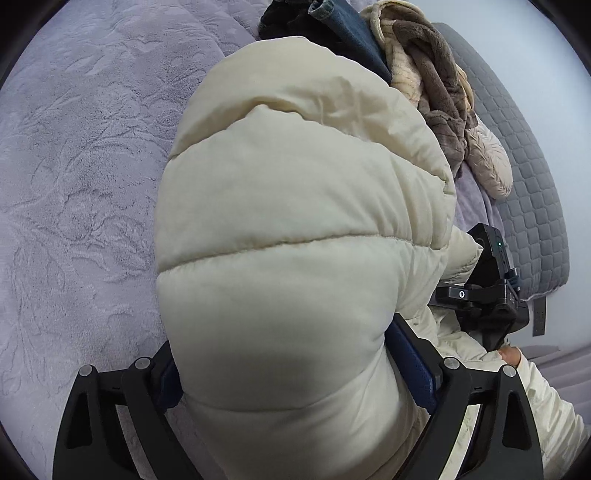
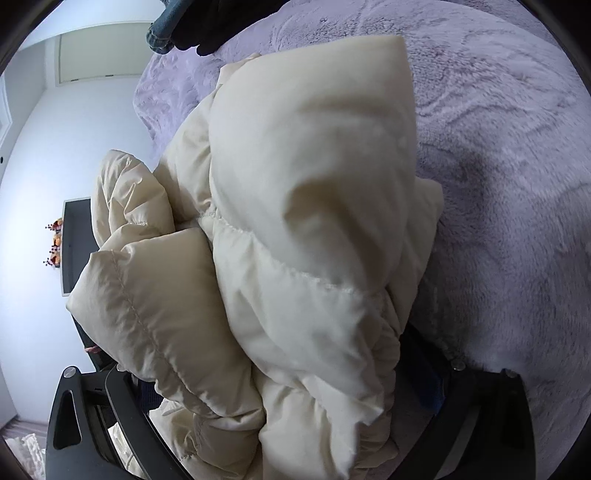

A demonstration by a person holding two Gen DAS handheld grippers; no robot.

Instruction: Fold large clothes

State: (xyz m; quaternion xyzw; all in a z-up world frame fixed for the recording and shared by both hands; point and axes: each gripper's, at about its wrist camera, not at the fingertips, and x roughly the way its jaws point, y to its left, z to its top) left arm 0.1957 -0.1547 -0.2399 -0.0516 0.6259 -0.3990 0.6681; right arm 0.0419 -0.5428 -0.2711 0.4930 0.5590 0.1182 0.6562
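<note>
Left wrist view
Left tool [image 1: 295,376]: jaws spread wide, the jacket bulging between them
Left pads [image 1: 413,369]: blue; the jacket lies against the right one, and the left one is mostly hidden, so whether they press cannot be told for sure; no pinch shows
Jacket [image 1: 295,221]: cream, puffy, quilted, a thick bundle that fills the middle of the view and lies on the bed
Bed [image 1: 81,184]: covered by a lilac plush blanket with an embossed leaf pattern
Pile [image 1: 436,92]: brown and beige fleece, dark denim and something black, heaped beyond the jacket at the bed's far edge
Right tool body [image 1: 487,291]: black, just right of the jacket, a hand [image 1: 511,356] in a cream sleeve below it

Right wrist view
Right tool [image 2: 295,406]: fingers wide apart at the bottom corners, the jacket heaped between and over them; pads hidden, so pinching or loose cannot be told
Jacket [image 2: 314,203]: folded layers stacked up, one flap [image 2: 147,295] hanging off to the left
Bed [image 2: 517,184]: lilac blanket to the right and behind
Denim [image 2: 162,33]: at the top edge, beside black cloth
Wall [image 2: 37,184]: pale, left, with a dark panel
</note>
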